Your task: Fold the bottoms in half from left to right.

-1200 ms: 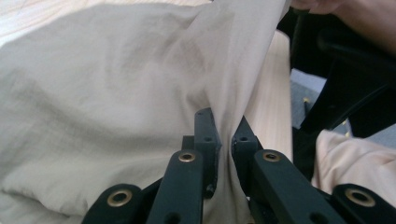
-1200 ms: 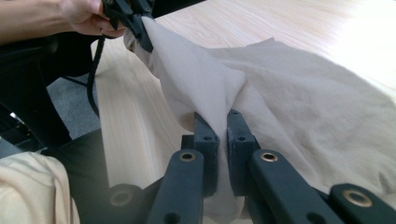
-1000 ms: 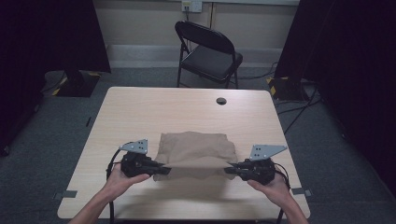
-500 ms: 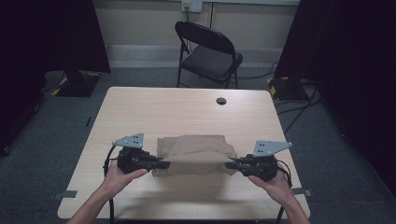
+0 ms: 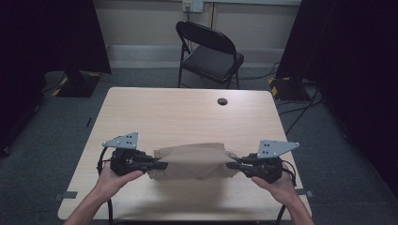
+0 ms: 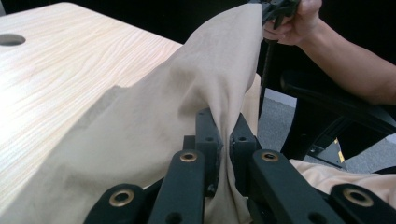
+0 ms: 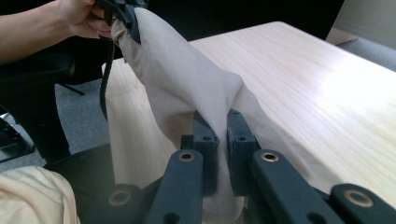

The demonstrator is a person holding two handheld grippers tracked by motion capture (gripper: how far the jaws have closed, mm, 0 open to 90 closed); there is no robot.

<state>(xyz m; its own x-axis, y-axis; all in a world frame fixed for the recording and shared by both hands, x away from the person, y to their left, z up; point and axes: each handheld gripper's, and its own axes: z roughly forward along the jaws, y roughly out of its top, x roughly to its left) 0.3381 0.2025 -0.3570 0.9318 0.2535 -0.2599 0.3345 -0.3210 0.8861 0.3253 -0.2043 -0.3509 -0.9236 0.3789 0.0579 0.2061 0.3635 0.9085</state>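
Both claws pinch the tan cloth (image 5: 195, 161) at opposite ends: left claw (image 5: 157, 165) on its left edge, right claw (image 5: 233, 165) on its right. Cloth hangs stretched between them at the near edge of the desk (image 5: 187, 110), sagging middle seemingly just above the top. Grasp looks done; folding or laying flat remains. No containers; just a cable hole (image 5: 222, 101) far side, folding chair (image 5: 209, 51) beyond.

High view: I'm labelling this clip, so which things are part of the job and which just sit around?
In the job: beige cloth, left gripper, right gripper, both shut on it.
Lying about: folding chair, table.
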